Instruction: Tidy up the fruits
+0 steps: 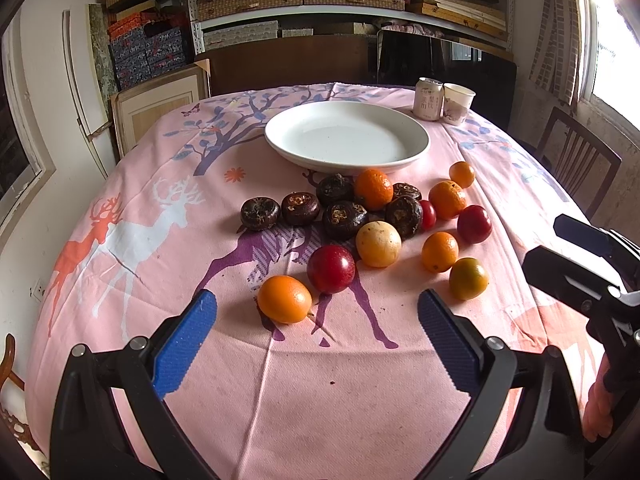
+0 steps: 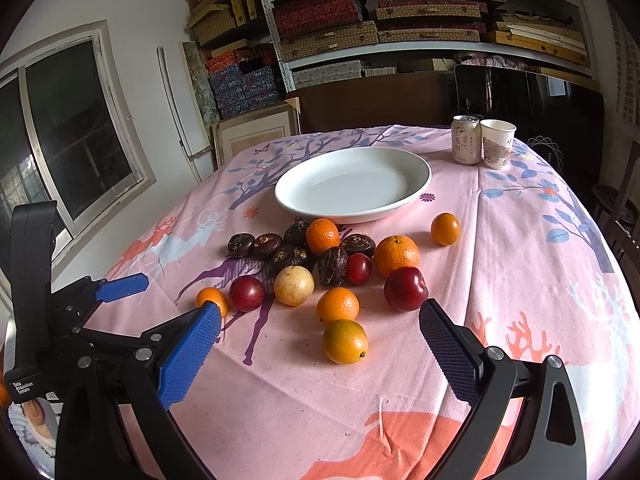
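While both my left gripper [image 1: 316, 344] and right gripper [image 2: 320, 354] hover spread wide and empty, the fruits [image 1: 378, 244] lie mid-table before the white plate [image 1: 347, 137]; several dark ones are half hidden.

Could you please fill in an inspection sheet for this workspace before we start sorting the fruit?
Surface: table under pink deer-print cloth, creased.
Job's things: white plate, nothing in it; oranges, red plums, one yellow fruit and dark water chestnuts loose on the cloth in front of it.
Clutter: can and paper cup beside each other past the plate.
Grippers: left gripper and right gripper both open, holding nothing.
Cables: nothing seen.
Surroundings: shelves of boxes, windows, chair.
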### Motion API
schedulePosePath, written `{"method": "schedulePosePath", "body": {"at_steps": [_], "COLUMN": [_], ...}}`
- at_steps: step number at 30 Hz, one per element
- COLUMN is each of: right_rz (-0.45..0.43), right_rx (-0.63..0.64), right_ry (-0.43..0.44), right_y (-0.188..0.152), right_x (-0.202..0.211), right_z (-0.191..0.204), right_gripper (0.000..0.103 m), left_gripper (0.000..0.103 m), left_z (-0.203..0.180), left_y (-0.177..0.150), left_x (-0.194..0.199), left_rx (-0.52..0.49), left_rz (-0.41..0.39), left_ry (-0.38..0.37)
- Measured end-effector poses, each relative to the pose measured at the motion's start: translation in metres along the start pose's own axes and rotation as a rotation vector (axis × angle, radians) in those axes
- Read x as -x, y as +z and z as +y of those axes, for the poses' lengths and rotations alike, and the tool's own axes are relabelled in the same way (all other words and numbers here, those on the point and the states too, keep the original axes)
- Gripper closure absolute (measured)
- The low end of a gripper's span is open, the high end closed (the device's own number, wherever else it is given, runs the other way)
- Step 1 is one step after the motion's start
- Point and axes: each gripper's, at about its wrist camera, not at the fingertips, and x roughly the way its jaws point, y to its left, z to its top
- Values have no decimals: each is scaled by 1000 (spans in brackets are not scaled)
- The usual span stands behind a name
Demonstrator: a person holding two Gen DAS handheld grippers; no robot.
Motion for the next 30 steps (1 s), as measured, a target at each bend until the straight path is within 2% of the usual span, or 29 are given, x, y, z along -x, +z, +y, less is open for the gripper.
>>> {"method": "schedulePosePath", "body": {"at_steps": [19, 23, 30], "right_rz": [23, 29, 94], "right_rx": [1, -17, 44], "right_ry": [-8, -7, 13], "right_y": [-8, -8, -13], "right_x": [-6, -10, -21], "right_z": [10, -1, -5], "right_gripper": [4, 4, 4], "left_gripper": [4, 4, 4], "left_z": [7, 9, 11], "left_y": [0, 0, -2], "left_x": [-8, -12, -24], "left_rx": [20, 29, 17], "left_rz": [34, 48, 76], "left_ry": [-7, -10, -17]}}
